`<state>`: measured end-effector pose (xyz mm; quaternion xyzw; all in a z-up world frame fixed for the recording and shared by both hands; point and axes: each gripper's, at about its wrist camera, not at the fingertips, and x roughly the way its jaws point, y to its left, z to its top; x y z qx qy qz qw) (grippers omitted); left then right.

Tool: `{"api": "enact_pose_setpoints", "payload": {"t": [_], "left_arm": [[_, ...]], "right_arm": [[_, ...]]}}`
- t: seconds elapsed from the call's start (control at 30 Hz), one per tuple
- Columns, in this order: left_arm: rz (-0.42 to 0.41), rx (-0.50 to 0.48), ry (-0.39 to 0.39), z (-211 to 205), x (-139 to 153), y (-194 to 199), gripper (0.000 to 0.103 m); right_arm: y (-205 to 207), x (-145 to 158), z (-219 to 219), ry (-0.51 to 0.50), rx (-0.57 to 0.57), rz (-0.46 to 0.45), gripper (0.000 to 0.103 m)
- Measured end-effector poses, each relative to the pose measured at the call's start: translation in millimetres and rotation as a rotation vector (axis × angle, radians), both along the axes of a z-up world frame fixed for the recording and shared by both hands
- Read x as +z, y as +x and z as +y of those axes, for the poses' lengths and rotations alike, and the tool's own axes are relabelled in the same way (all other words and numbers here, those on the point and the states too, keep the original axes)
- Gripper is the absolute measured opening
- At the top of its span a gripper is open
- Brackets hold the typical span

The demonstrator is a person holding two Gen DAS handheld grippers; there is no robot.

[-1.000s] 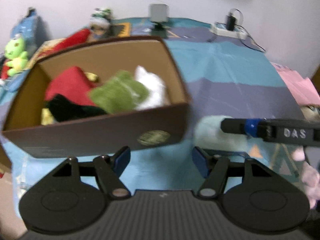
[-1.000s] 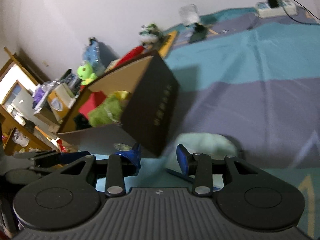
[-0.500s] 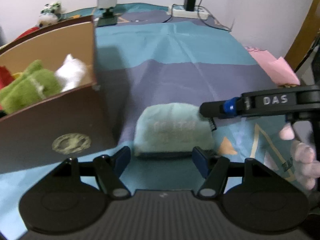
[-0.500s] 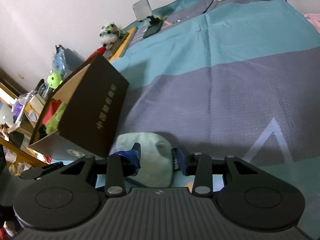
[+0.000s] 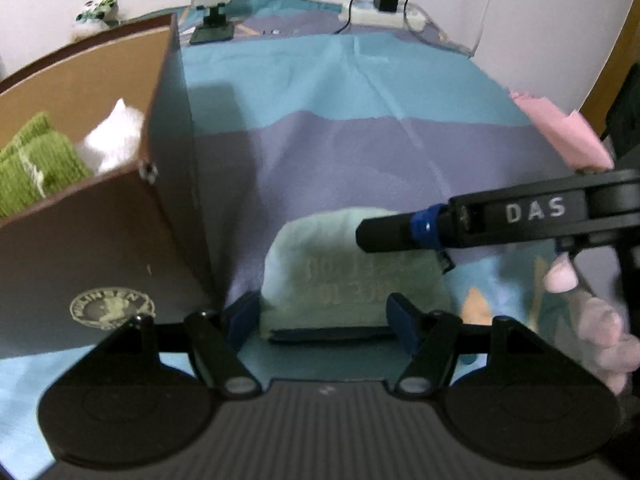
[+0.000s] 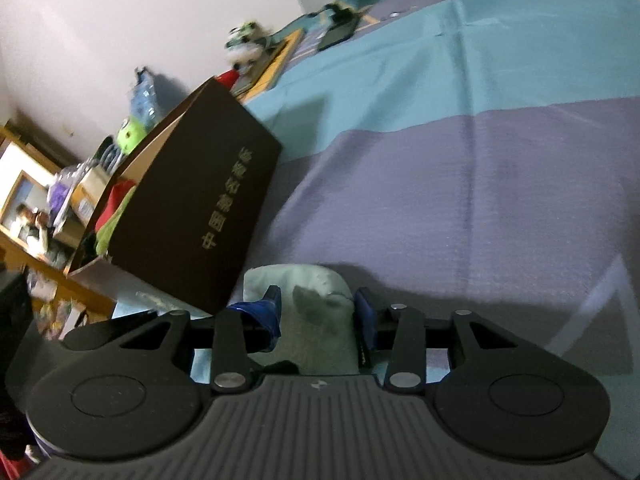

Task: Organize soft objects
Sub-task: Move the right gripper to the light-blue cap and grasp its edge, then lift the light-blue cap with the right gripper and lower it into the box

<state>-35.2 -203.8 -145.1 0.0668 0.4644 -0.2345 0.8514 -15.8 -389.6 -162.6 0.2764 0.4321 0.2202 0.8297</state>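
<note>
Mint-green folded towel (image 5: 352, 276) lies on the striped bedspread (image 5: 360, 140) beside the brown box (image 5: 100, 264), now close in front. Left gripper (image 5: 322, 316) straddles its near edge, jaws opening. Right gripper (image 6: 318, 314) has dropped over it, jaws opening around the towel's end

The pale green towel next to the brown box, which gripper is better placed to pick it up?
Probably left. The left gripper straddles the near end of the pale green towel, fingers either side, jaws opening. The right gripper covers only a corner, jaws also opening.
</note>
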Motion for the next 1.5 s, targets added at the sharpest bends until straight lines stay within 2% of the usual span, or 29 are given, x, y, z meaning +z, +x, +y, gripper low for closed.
{"api": "enact_pose_setpoints", "payload": {"t": [0.3, 0.37, 0.43, 0.5, 0.63, 0.93, 1.03, 1.13, 1.3, 1.5], "left_arm": [[-0.025, 0.019, -0.013, -6.4, -2.4, -0.6, 0.071], [-0.029, 0.015, -0.018, -8.5, -1.4, -2.8, 0.068], [-0.032, 0.0, -0.024, -11.4, 0.7, -5.6, 0.059], [-0.034, -0.012, -0.026, -13.1, 1.4, -7.2, 0.057], [-0.032, -0.033, -0.049, -13.3, 5.7, -11.4, 0.046], [-0.027, -0.093, -0.142, -7.0, 20.7, -32.4, 0.041], [-0.049, -0.117, -0.163, -5.9, 32.2, -41.1, 0.041], [-0.067, -0.144, -0.221, -0.5, 48.6, -48.2, 0.041], [-0.138, -0.184, -0.248, 11.0, 71.2, -55.1, 0.041], [-0.252, -0.208, -0.297, 50.0, 115.3, -52.7, 0.041]], "right_arm": [[2.6, -3.0, -5.5, 0.049, 0.035, 0.031, 0.02], [1.0, -3.0, -4.4, 0.056, 0.054, 0.042, 0.02], [-2.4, -2.8, -4.6, 0.068, 0.067, 0.049, 0.019], [-5.2, -1.9, -5.8, 0.091, 0.072, 0.056, 0.018], [-12.0, 1.9, -6.5, 0.117, 0.08, 0.072, 0.018], [-38.8, 17.4, -10.9, 0.154, 0.043, 0.074, 0.018], [-47.7, 27.9, -12.6, 0.162, 0.033, 0.053, 0.018], [-54.1, 38.7, -8.5, 0.177, 0.042, 0.038, 0.017], [-59.4, 67.4, 5.3, 0.145, 0.021, -0.058, 0.017], [-52.9, 101.7, 33.6, 0.219, -0.012, -0.157, 0.017]]}}
